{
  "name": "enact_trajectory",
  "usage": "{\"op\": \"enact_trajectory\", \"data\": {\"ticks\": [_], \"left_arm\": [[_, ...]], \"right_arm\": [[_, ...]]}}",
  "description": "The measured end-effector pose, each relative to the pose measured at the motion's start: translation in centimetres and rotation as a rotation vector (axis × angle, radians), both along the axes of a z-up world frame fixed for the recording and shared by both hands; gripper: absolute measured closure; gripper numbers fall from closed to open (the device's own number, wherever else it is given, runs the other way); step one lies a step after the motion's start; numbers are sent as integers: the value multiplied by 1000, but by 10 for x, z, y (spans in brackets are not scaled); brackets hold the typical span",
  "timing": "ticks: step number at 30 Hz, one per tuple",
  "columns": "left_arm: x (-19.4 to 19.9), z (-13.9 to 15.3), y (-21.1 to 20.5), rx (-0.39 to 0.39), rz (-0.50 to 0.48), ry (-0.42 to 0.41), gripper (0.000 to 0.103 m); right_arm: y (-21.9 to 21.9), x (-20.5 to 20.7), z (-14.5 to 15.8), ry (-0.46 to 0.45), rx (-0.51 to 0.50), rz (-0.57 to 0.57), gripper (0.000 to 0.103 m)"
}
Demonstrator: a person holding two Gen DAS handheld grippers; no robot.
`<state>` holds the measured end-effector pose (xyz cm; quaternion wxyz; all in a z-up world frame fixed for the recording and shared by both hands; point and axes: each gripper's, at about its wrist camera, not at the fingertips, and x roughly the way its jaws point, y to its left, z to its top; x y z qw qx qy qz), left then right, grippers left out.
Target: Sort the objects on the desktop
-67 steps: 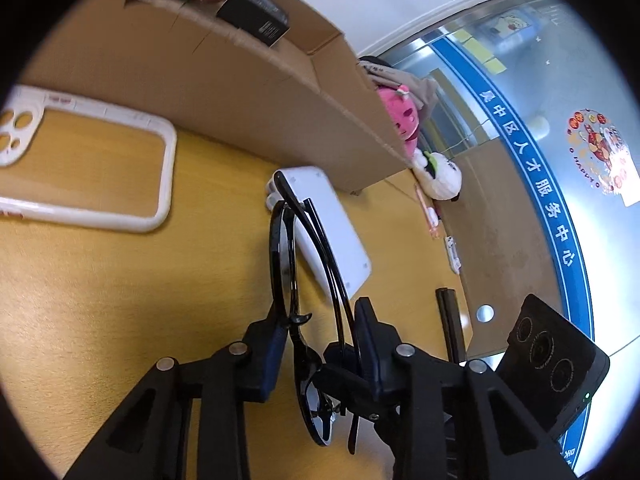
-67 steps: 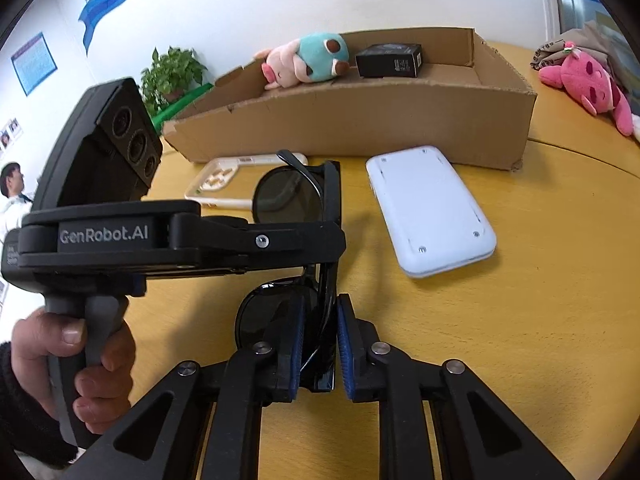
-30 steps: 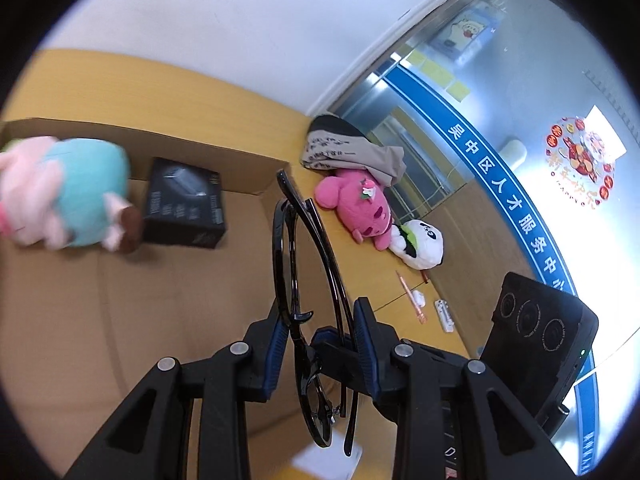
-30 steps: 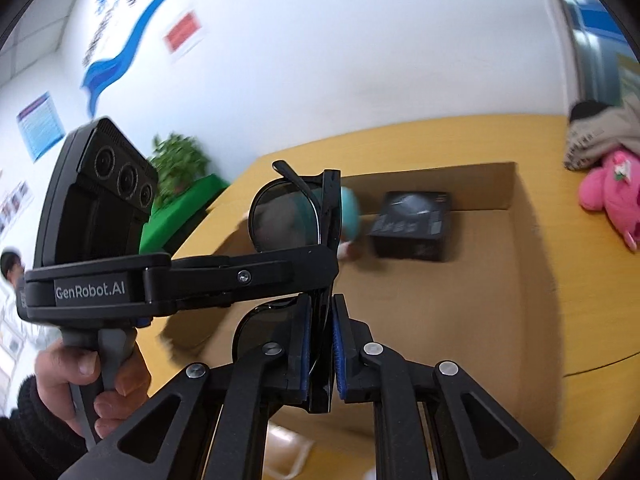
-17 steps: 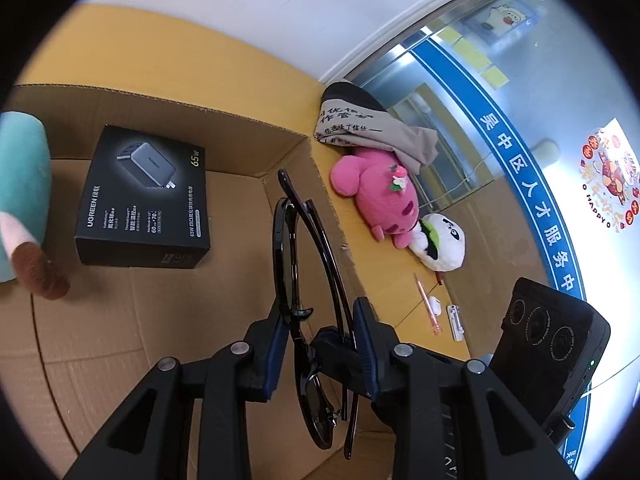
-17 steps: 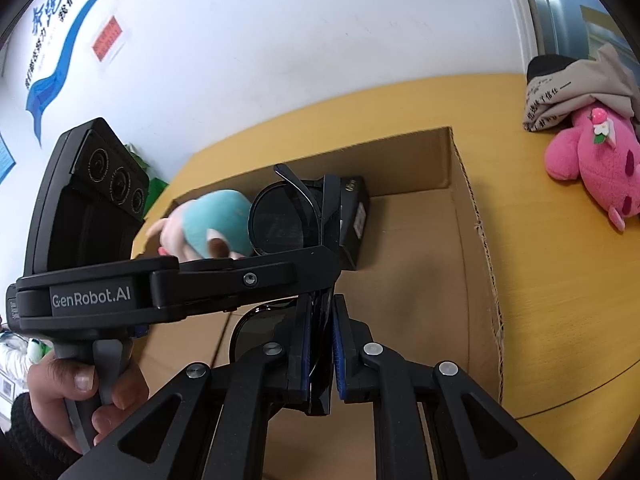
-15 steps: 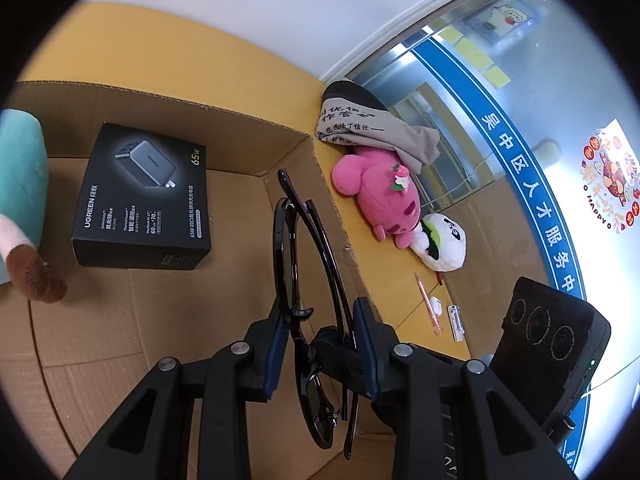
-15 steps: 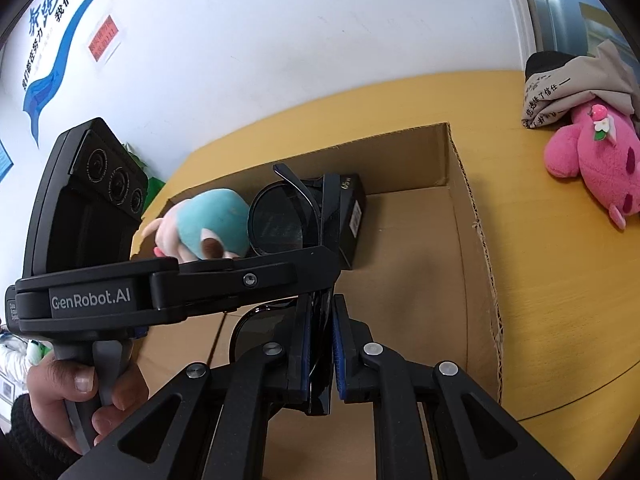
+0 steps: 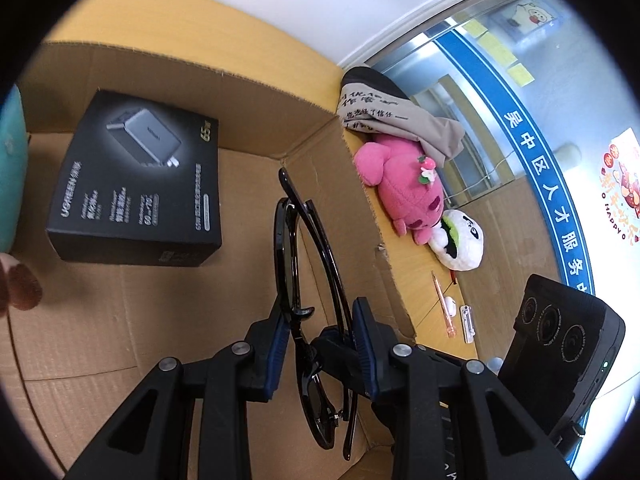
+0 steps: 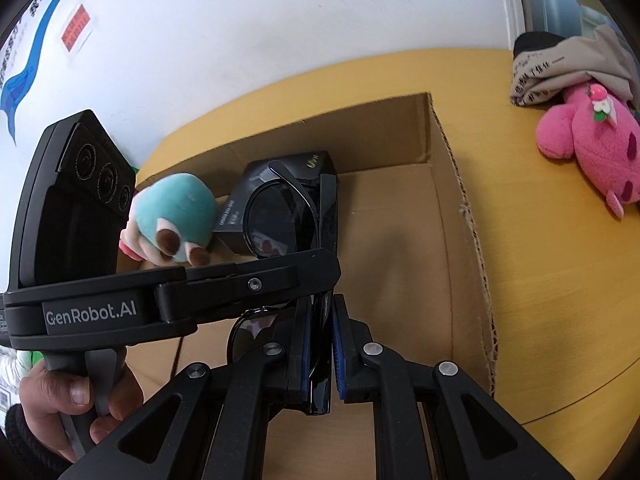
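Two claws, left claw and right claw, grip the sunglasses; I have moved them from above the tabletop into the cardboard box, near-right of the black box; release comes next.

Both wrist cameras looked steeply down, close above the cardboard box, sharing its far right corner and the black sunglasses.
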<state>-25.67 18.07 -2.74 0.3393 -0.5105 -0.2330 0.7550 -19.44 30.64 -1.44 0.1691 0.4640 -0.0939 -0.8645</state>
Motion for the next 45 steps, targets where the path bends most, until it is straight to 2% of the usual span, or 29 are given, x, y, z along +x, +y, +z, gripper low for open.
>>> {"op": "enact_trajectory", "data": {"ticks": [8, 12, 14, 15, 16, 17, 18, 19, 20, 21, 23, 26, 28, 30, 32, 36, 38, 40, 42, 45], "left_arm": [[-3, -19, 6, -37, -2, -53, 74], [-4, -25, 10, -67, -1, -74, 70], [-1, -19, 9, -116, 14, -48, 63], [3, -12, 8, -137, 20, -26, 61], [9, -3, 5, -155, 26, 4, 58], [15, 7, 2, -169, 33, 39, 58], [26, 23, -3, -185, 45, 93, 58], [37, 37, -7, -197, 56, 143, 55], [51, 55, -13, -212, 72, 210, 48], [66, 70, -18, -227, 90, 273, 43], [105, 102, -33, -267, 137, 414, 26], [161, 128, -60, -330, 226, 554, 23], [195, 132, -81, -370, 284, 613, 22], [217, 124, -101, -412, 333, 630, 22], [231, 103, -125, -444, 389, 593, 22], [239, 51, -168, -451, 470, 503, 22], [241, 31, -173, -461, 484, 488, 22], [243, 17, -173, -492, 480, 522, 22], [250, 12, -166, -562, 481, 608, 17], [247, 11, -168, -546, 498, 600, 13]], "right_arm": [[-4, -8, -16, -71, 71, -22, 93], [-7, -10, -21, -101, 128, -40, 93], [-7, -7, -19, -96, 144, -45, 88], [-7, -4, -16, -81, 153, -48, 77], [-8, 1, -10, -61, 151, -48, 61], [-9, 6, -4, -42, 142, -43, 53], [-12, 14, 6, -12, 139, -36, 35], [-16, 25, 17, 31, 162, -38, 11], [-20, 38, 30, 91, 195, -43, 4], [-23, 49, 41, 139, 217, -46, 2], [-29, 79, 66, 235, 239, -36, 1], [-37, 114, 90, 311, 223, -29, 0], [-45, 136, 97, 348, 216, -18, 0], [-56, 155, 95, 384, 218, -11, 0], [-65, 172, 85, 414, 201, 7, 0], [-74, 197, 41, 420, 133, -3, 0], [-74, 199, 17, 414, 123, -14, 0], [-75, 198, -3, 403, 135, -24, 0], [-77, 201, -10, 459, 176, -25, 0], [-75, 203, -13, 496, 169, -24, 0]]}}
